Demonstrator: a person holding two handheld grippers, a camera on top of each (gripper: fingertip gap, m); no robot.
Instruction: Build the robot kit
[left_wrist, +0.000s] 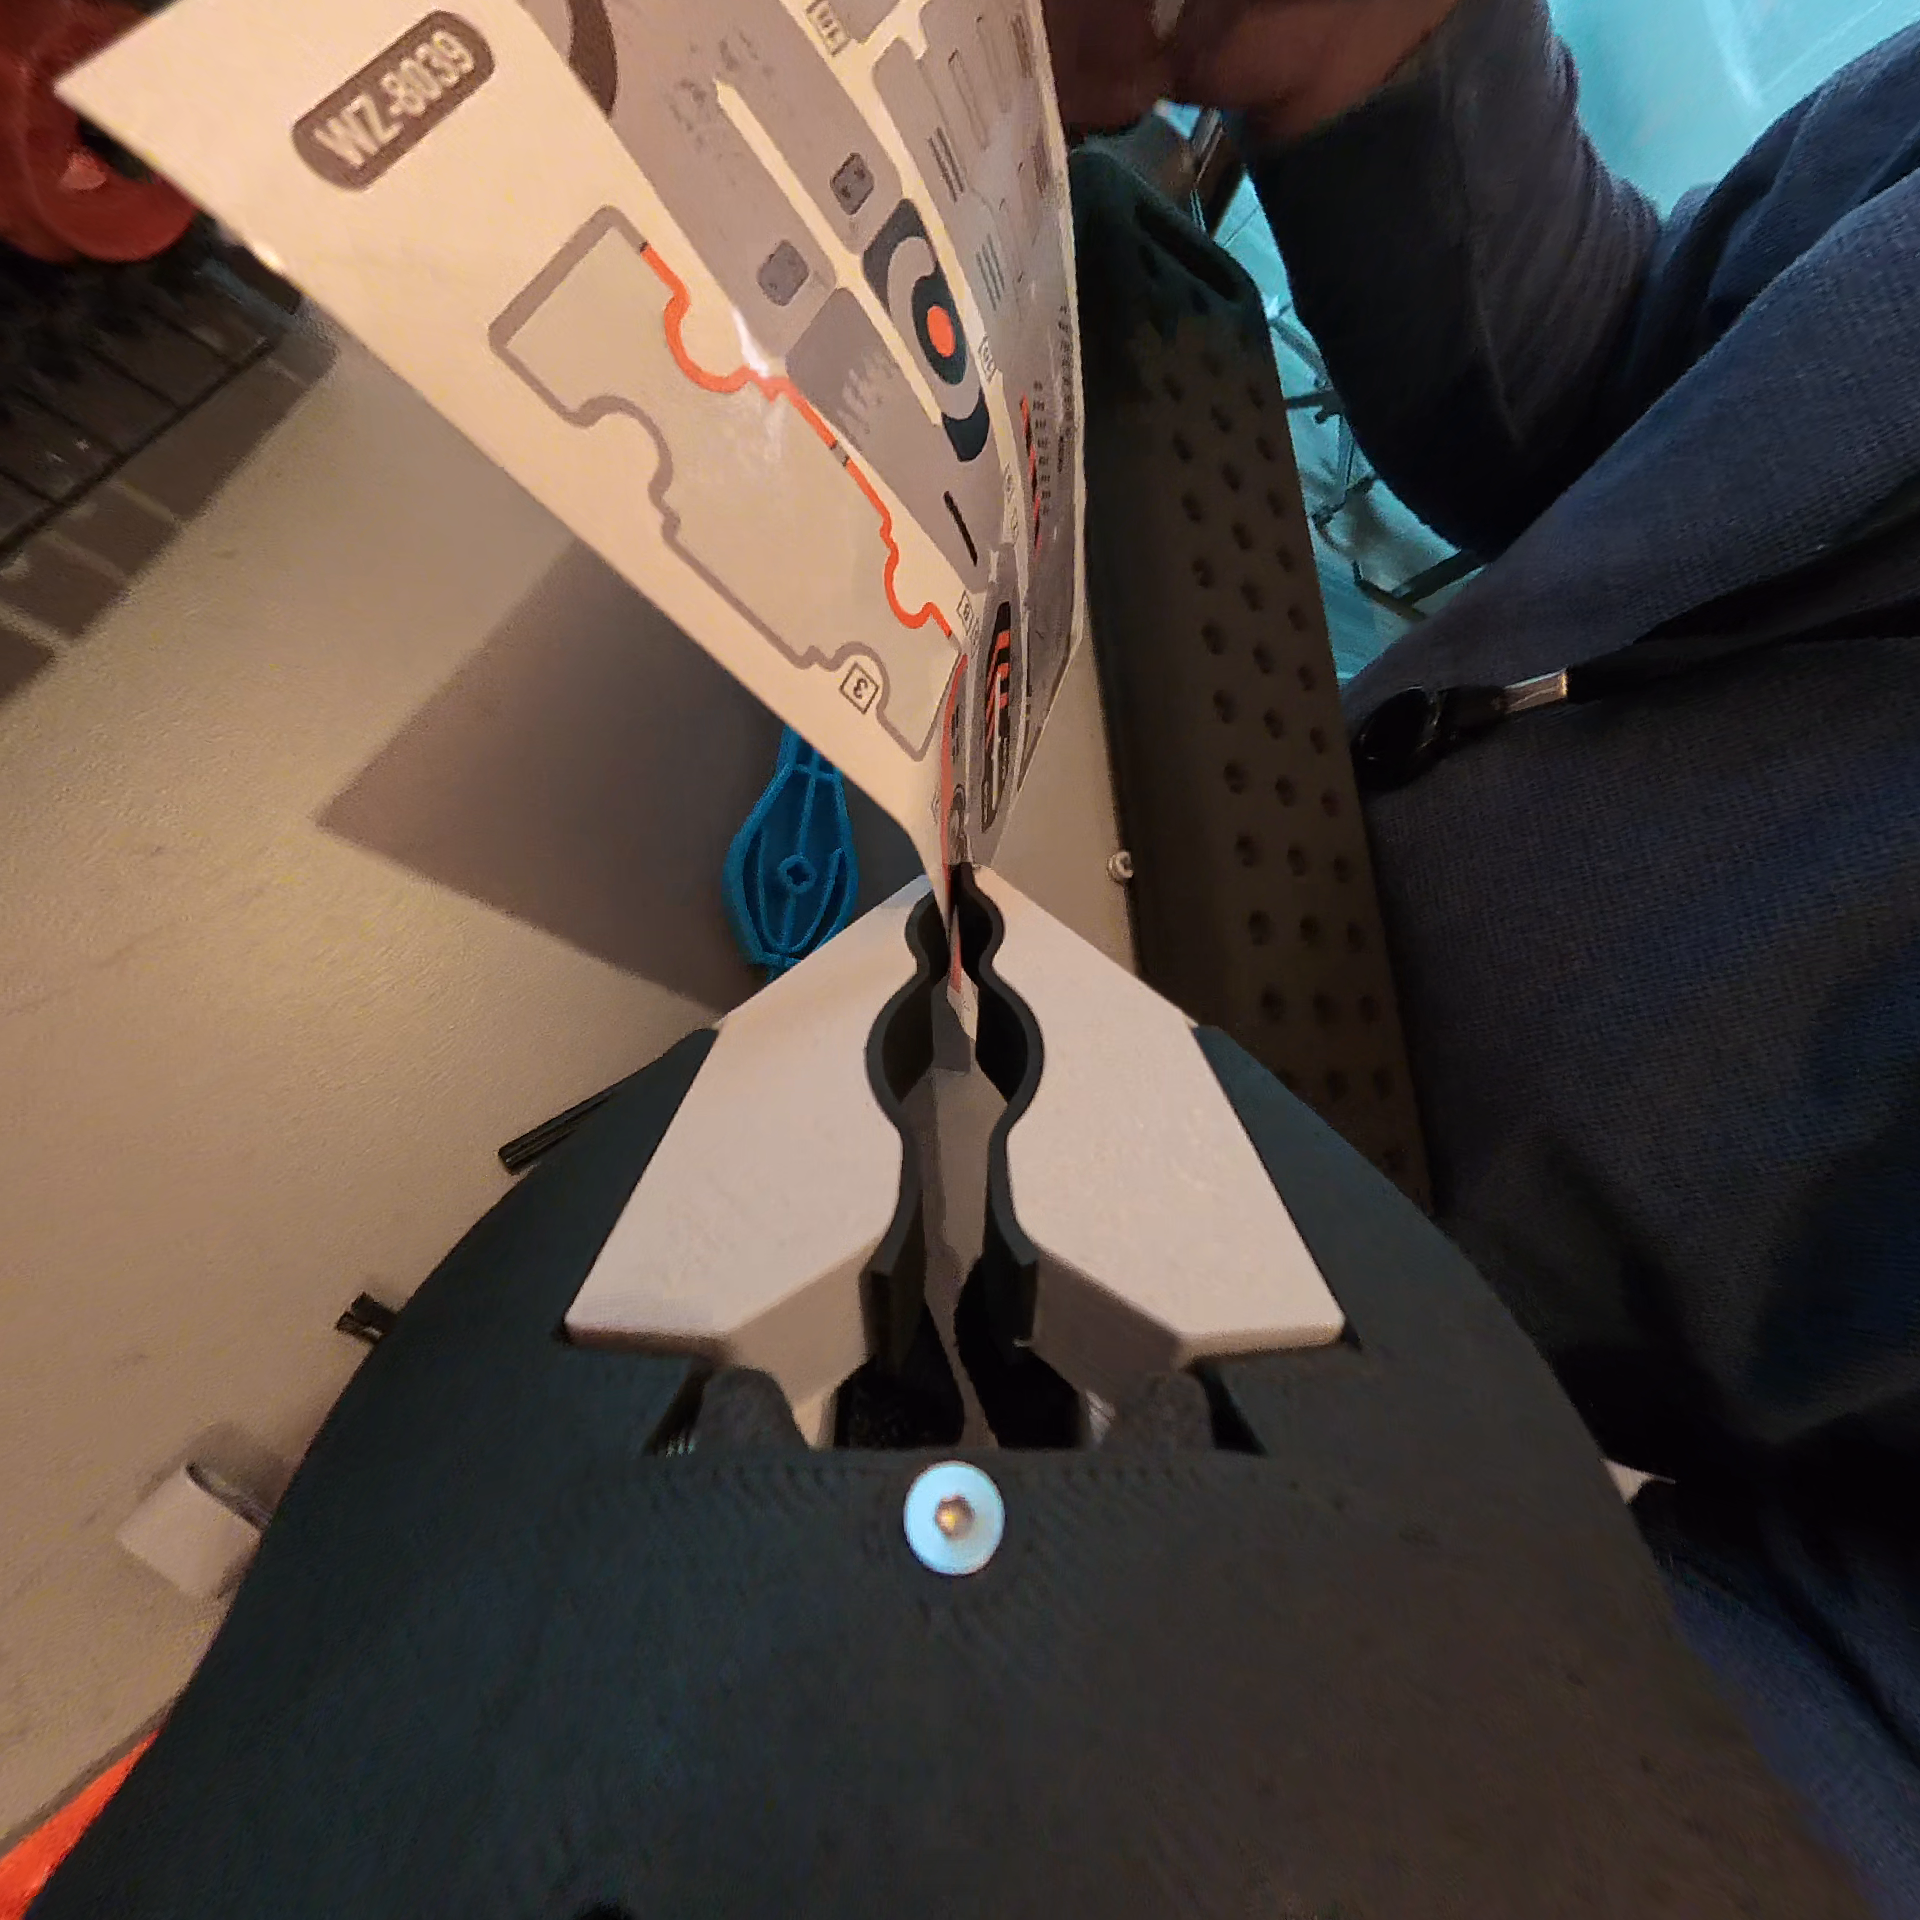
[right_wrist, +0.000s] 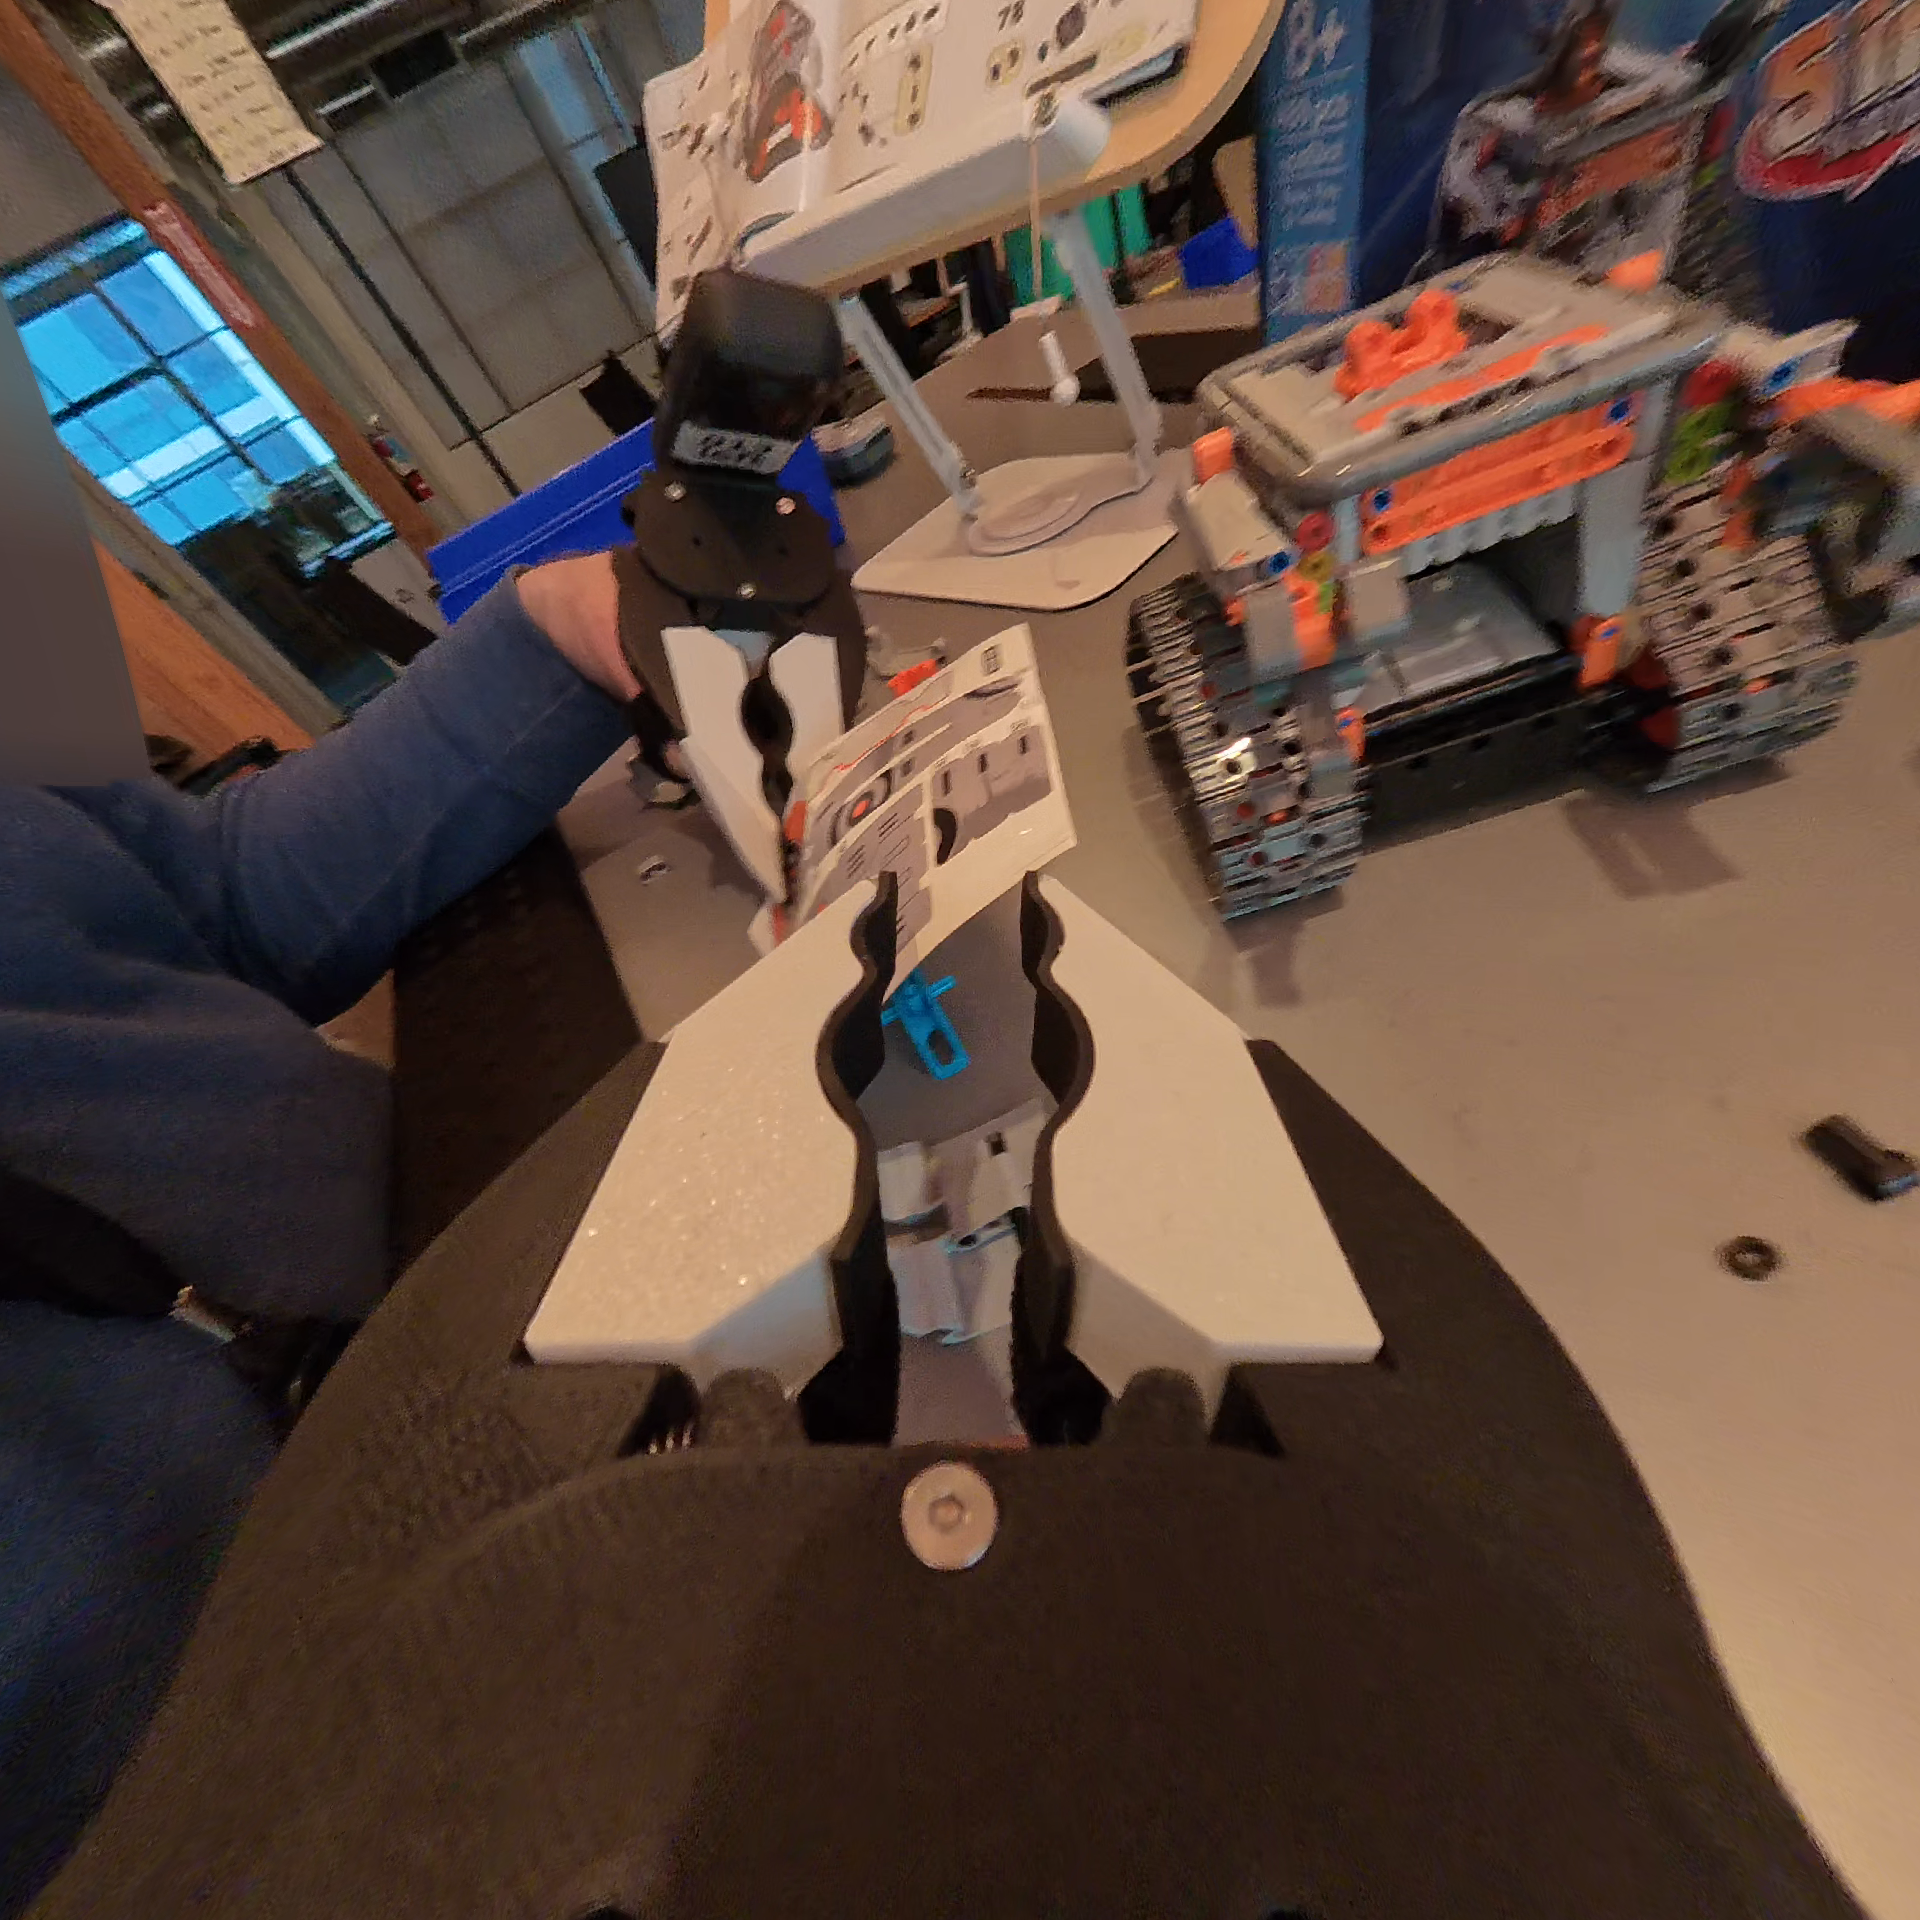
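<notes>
Left gripper (left_wrist: 958, 914) is pinching sticker sheet (left_wrist: 665, 416) upright above grey table (right_wrist: 1507, 1039); right gripper (right_wrist: 956, 914) is standing parted beneath sheet's edge, possibly touching it, over blue piece (right_wrist: 928, 1023)

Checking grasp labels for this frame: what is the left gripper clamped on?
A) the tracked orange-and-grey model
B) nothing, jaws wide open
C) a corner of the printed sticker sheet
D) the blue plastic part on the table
C: the left gripper is closed on a corner of the sticker sheet, which fans up from its tips; the blue part lies on the table beyond.
</notes>
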